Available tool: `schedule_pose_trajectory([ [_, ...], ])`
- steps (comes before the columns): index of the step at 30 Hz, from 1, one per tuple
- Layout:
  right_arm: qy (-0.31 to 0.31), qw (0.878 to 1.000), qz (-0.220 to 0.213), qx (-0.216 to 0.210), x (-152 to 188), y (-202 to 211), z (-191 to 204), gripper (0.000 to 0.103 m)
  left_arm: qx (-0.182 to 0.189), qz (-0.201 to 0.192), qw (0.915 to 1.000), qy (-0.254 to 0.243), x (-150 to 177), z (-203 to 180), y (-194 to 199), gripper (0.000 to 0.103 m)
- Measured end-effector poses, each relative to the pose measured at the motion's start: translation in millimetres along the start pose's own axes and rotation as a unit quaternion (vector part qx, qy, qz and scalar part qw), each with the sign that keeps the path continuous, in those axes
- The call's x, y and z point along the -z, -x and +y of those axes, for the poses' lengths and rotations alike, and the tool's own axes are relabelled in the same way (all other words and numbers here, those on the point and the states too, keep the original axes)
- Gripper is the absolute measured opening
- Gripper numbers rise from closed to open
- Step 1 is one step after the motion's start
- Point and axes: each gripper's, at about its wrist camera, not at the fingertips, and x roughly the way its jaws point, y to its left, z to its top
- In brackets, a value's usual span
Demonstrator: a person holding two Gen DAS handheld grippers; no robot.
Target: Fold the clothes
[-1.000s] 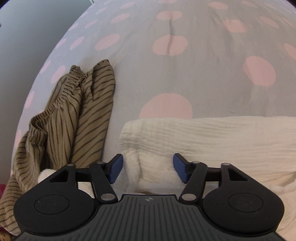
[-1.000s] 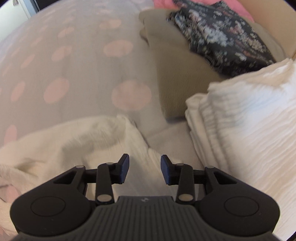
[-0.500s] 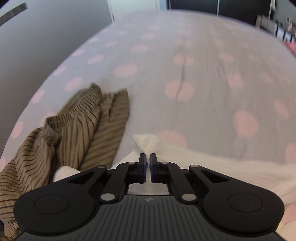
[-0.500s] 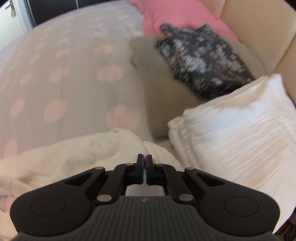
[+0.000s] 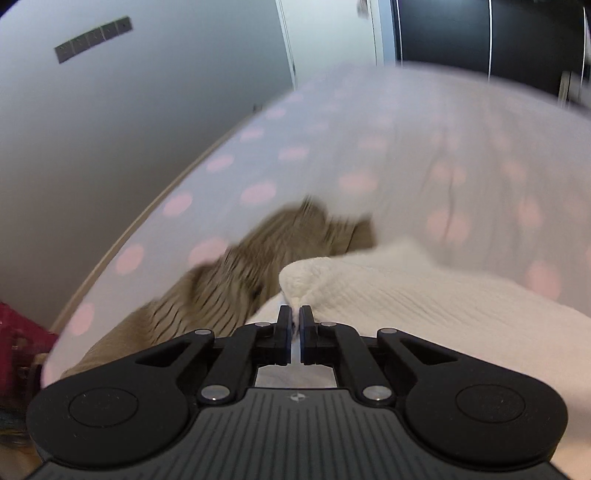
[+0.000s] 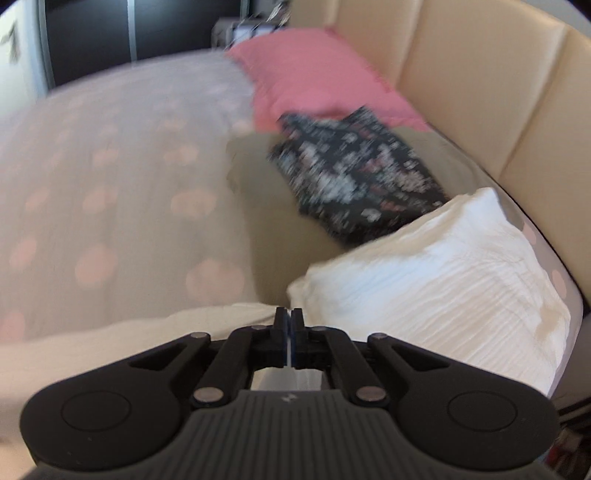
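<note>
A second ago both grippers stood open over the cream ribbed-cotton garment (image 5: 424, 295). Now the left gripper (image 5: 295, 314) has closed on its left corner and the right gripper (image 6: 289, 316) on its right edge, and both have lifted the cloth.

- A home bedroom: a bed under a grey cover with pink dots (image 5: 369, 147).
- A padded beige headboard (image 6: 461, 74) behind a pink pillow (image 6: 314, 74).
- Dark wardrobe doors (image 5: 480, 33) beyond.
</note>
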Motion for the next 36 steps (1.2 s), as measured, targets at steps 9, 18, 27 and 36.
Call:
schedule_pose_trajectory([
  [9, 0.062, 0.995, 0.066, 0.038, 31.2, -27.7, 13.1, 0.001, -0.004, 0.116, 0.9898, -0.083, 51.8, 4.6, -41.2, 0.005],
  [18, 0.067, 0.995, 0.066, 0.043, 32.4, -25.0, 19.1, 0.001, 0.081, 0.047, 0.9938, -0.06, 33.2, 11.1, -12.7, 0.028],
  [27, 0.067, 0.994, 0.071, 0.046, 33.5, -28.3, 20.2, 0.001, 0.12, 0.022, 0.991, -0.054, 4.0, -21.4, -26.2, 0.023],
  [36, 0.075, 0.993, 0.081, 0.045, 30.4, -40.3, 25.1, 0.001, 0.154, 0.042, 0.9871, -0.017, -14.1, -34.2, -73.9, 0.026],
])
